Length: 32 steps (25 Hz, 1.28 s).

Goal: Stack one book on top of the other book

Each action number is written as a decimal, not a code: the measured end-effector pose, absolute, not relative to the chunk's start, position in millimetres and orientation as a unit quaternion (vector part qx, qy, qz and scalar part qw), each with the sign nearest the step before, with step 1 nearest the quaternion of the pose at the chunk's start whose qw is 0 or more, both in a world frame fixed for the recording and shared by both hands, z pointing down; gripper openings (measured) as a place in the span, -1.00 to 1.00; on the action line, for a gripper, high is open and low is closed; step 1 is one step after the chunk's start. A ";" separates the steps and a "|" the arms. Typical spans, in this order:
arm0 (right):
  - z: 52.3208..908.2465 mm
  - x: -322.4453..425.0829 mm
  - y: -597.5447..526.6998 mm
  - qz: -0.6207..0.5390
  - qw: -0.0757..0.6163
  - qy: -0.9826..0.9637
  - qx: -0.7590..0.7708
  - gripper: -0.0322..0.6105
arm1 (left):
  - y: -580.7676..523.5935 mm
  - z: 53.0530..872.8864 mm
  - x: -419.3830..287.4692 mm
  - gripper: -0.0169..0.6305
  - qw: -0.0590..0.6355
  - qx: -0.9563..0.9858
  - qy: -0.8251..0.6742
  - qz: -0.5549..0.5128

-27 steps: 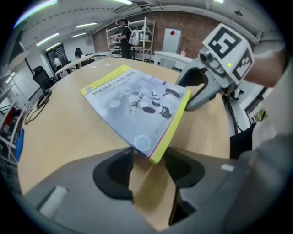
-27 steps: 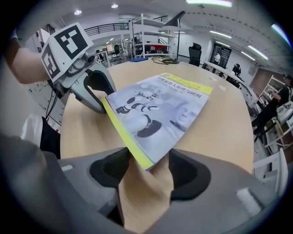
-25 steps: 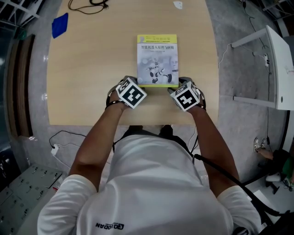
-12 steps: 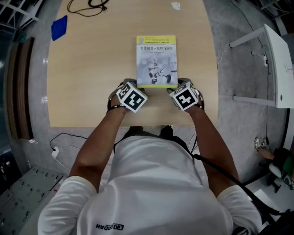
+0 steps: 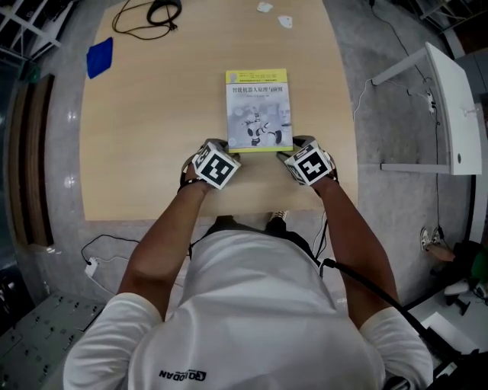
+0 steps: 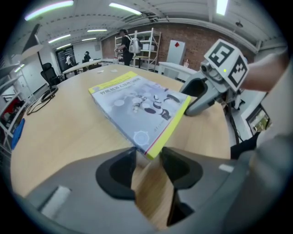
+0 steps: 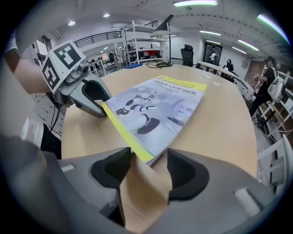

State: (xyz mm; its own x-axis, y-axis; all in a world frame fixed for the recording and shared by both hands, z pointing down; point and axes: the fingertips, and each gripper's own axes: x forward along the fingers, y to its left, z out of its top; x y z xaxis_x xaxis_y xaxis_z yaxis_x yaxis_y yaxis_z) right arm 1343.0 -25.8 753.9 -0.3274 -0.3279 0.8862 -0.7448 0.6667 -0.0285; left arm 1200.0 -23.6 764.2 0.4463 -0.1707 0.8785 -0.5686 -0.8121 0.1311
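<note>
Left gripper view: left gripper (image 6: 149, 157) jaws stood part-open and had just been closing. The book (image 6: 137, 103) had its near corner between them, unpinched.
Right gripper view: right gripper (image 7: 150, 157) jaws stood apart around the other near corner.
Head view: only one cover showed on the table (image 5: 145, 152), so stacking was unconfirmed.

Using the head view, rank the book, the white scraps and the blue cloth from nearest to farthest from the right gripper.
1. Book, its near corner at the right gripper.
2. White scraps, far ahead.
3. Blue cloth, far ahead on the left.
</note>
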 end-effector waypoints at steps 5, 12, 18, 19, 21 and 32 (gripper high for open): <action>724.1 1359.1 -15.3 0.247 0.416 -0.775 0.407 -0.12 | -16.3 751.9 1189.1 -0.35 0.224 0.841 -0.223 0.440; 628.6 1340.0 6.7 0.317 0.170 -0.806 0.470 -0.89 | -11.8 671.7 1172.0 -0.93 0.299 0.865 -0.281 0.289; 547.3 1320.6 44.8 0.300 0.044 -0.845 0.440 -0.89 | 28.6 606.1 1178.1 -0.93 0.277 0.885 -0.305 0.216; 536.4 1321.2 51.9 0.296 0.037 -0.851 0.433 -0.89 | 35.6 596.5 1180.5 -0.93 0.275 0.886 -0.314 0.205; 518.9 1326.9 67.2 0.278 0.040 -0.862 0.423 -0.89 | 50.2 578.4 1187.2 -0.93 0.277 0.882 -0.337 0.178; 491.4 1371.3 158.7 0.216 0.072 -0.897 0.378 -0.89 | 173.1 524.9 1231.6 -0.93 0.241 0.876 -0.393 0.138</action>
State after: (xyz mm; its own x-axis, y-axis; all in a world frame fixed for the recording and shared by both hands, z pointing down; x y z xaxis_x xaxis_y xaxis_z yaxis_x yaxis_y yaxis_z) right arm 1371.3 158.7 491.4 -0.7044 -0.6464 0.2933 -0.7090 0.6212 -0.3337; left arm 1231.6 173.1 524.9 0.6526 -0.6227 0.4317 -0.7559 -0.5743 0.3144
